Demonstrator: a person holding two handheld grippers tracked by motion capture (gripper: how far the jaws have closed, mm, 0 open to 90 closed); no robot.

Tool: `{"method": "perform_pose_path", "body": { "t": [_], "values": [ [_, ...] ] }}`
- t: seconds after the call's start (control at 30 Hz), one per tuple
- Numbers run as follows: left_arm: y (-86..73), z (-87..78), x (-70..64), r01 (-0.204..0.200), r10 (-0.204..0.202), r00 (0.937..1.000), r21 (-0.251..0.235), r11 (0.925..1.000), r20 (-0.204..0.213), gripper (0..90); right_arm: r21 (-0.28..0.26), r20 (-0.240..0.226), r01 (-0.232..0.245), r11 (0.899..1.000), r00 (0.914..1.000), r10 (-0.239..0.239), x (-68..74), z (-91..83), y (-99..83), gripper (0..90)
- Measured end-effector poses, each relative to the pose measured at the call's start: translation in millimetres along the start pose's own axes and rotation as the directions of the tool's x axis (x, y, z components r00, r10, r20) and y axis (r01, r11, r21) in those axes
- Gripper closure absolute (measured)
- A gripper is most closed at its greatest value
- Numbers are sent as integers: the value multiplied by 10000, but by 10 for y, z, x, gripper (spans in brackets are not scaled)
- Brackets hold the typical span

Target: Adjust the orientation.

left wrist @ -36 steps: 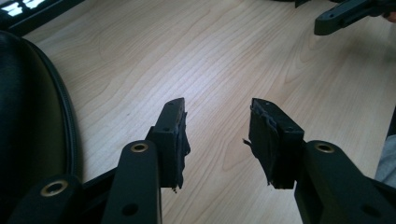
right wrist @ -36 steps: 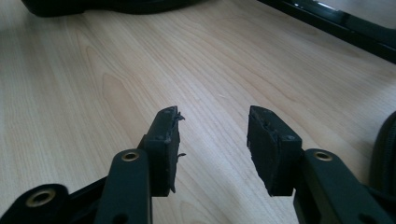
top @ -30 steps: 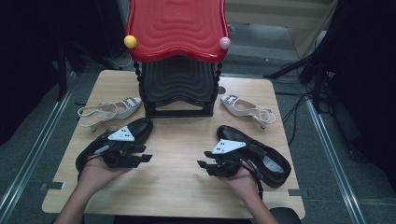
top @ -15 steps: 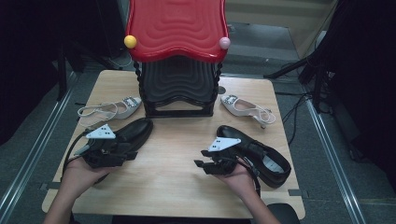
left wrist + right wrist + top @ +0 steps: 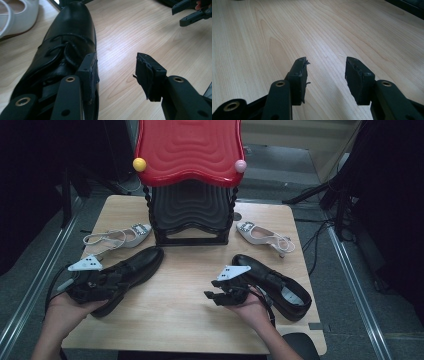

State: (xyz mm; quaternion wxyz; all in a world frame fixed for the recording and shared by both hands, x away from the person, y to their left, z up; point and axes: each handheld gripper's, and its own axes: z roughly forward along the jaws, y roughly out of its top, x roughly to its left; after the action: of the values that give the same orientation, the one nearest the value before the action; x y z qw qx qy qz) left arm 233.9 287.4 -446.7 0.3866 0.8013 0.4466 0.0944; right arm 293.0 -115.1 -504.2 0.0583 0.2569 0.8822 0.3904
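Observation:
Two black lace-up shoes lie on the wooden table (image 5: 185, 305), the left shoe (image 5: 135, 266) (image 5: 67, 40) and the right shoe (image 5: 280, 282). My left gripper (image 5: 112, 281) (image 5: 116, 72) is open at the heel end of the left shoe, with one jaw over the shoe's laced opening and the other over bare wood. My right gripper (image 5: 211, 295) (image 5: 325, 72) is open just left of the right shoe, low over bare table, with nothing between its jaws. The right gripper (image 5: 192, 13) also appears far off in the left gripper view.
A black shoe rack (image 5: 192, 215) with a red wavy top (image 5: 187, 150) stands at the back centre. A white slingback heel (image 5: 117, 237) (image 5: 15, 17) lies left of it, another (image 5: 265, 236) to its right. Metal rails and cables run along the floor beside the table.
My left gripper has moved left and back towards the person, along the left black shoe to its heel end. The right gripper has shifted slightly left. Both stay open.

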Motion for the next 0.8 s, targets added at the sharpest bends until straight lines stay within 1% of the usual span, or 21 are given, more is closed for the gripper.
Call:
{"method": "perform_pose_path", "body": {
  "t": [0.07, 0.13, 0.17, 0.2, 0.23, 0.27, 0.3, 0.33, 0.37, 0.4, 0.43, 0.5, 0.6, 0.63, 0.7, 0.73, 0.77, 0.8],
  "values": [
    [-19, -54, 16, 42, -41, 9998, 26, 10000, -183, 523, -6, -43, -8, 10000, 10000, 8, 4, 12, 10, 536],
    [-51, -96, 49, 149, -146, 9987, 59, 9999, -483, 521, 35, -80, 12, 10000, 10000, -12, 7, 23, 22, 534],
    [-70, -111, 72, 244, -241, 9983, 49, 9997, -536, 521, 60, -75, 37, 10000, 10000, -37, 10, 29, 29, 533],
    [-89, -116, 94, 361, -356, 9976, 87, 9993, -597, 521, 49, -97, 100, 9999, 9999, -99, 8, 36, 35, 533],
    [-108, -109, 107, 443, -435, 9963, 100, 9990, -742, 520, 66, -91, 72, 10000, 9999, -72, 10, 41, 39, 532],
    [-122, -96, 120, 468, -450, 9953, 196, 9987, -861, 522, 65, -116, 98, 9999, 9999, -97, 8, 50, 44, 531],
    [-122, -96, 120, 468, -450, 9953, 196, 9987, -861, 522, 65, -116, 98, 9999, 9999, -97, 8, 50, 44, 531],
    [-138, -53, 134, 497, -463, 9949, 353, 9981, -895, 522, 89, -129, 115, 9999, 9999, -113, 9, 58, 48, 531],
    [-144, 1, 145, 628, -575, 9938, 547, 9965, -948, 523, 154, -153, 139, 9998, 9998, -136, 13, 76, 56, 530],
    [-140, 36, 154, 696, -640, 9939, 615, 9957, -899, 523, 170, -160, 161, 9997, 9997, -159, 15, 81, 57, 529],
    [-140, 36, 154, 696, -640, 9939, 615, 9957, -899, 525, 170, -160, 161, 9997, 9997, -159, 15, 81, 57, 529],
    [-114, 111, 175, 813, -767, 9942, 593, 9949, -756, 542, 220, -152, 177, 9996, 9997, -174, 25, 89, 57, 528],
    [-85, 201, 185, 826, -758, 9934, 778, 9935, -867, 545, 225, -113, 206, 9995, 9997, -204, 27, 87, 55, 527],
    [-85, 201, 185, 826, -758, 9934, 778, 9935, -867, 545, 225, -113, 206, 9995, 9997, -204, 27, 87, 55, 527],
    [-47, 275, 187, 808, -749, 9943, 767, 9938, -761, 546, 269, -92, 158, 9995, 9998, -155, 24, 83, 45, 526],
    [-33, 301, 192, 812, -749, 9943, 830, 9932, -761, 547, 291, -66, 137, 9995, 9999, -135, 25, 80, 41, 526],
    [-17, 326, 195, 810, -733, 9936, 903, 9926, -856, 548, 296, -55, 140, 9995, 9999, -139, 24, 77, 36, 526],
    [-17, 326, 195, 810, -733, 9936, 903, 9926, -856, 549, 285, -55, 164, 9995, 9999, -162, 22, 73, 30, 526]
  ]
}}
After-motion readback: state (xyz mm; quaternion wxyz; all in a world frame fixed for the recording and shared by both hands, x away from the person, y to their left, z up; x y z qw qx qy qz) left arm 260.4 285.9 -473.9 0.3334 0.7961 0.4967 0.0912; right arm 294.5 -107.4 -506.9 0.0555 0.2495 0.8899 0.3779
